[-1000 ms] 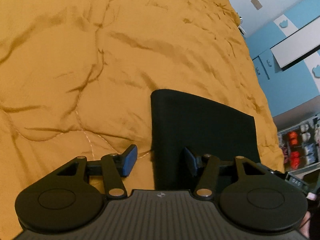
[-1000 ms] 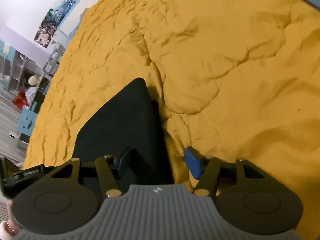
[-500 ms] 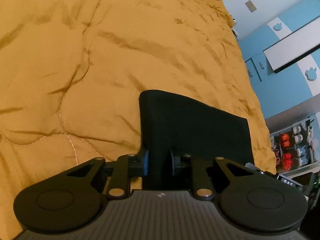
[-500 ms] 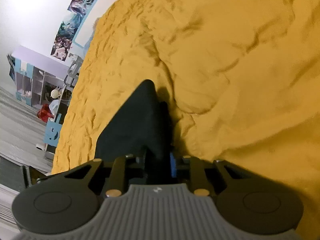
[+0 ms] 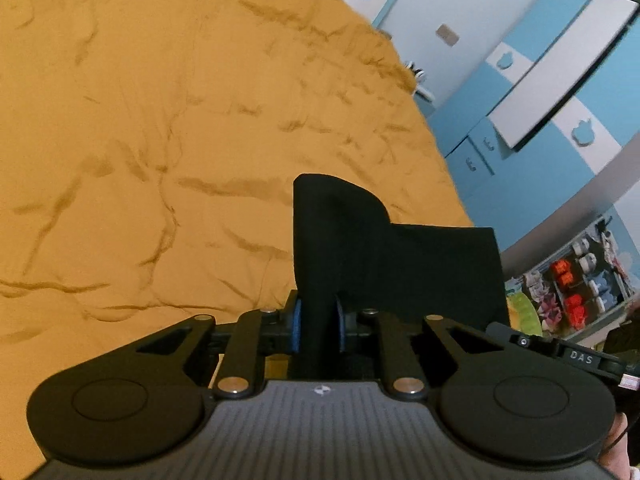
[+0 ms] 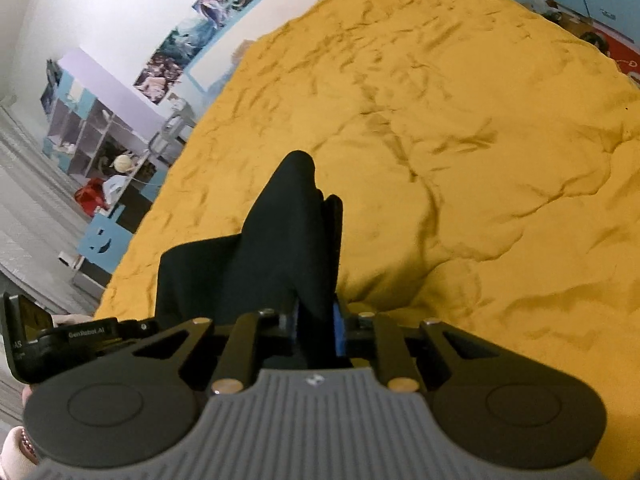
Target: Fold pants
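Both grippers are clamped on the near edge of the black pants: the left gripper at one corner, the right gripper at the other. The pants hang between them, raised above the yellow bedspread. The bed's open stretch lies straight ahead, so I'd guess the held edge gets carried forward and over.

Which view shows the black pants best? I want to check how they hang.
The left wrist view: the pants spread broadly there, held in the left claw. The right wrist view shows them bunched into a narrow peak at the right claw.
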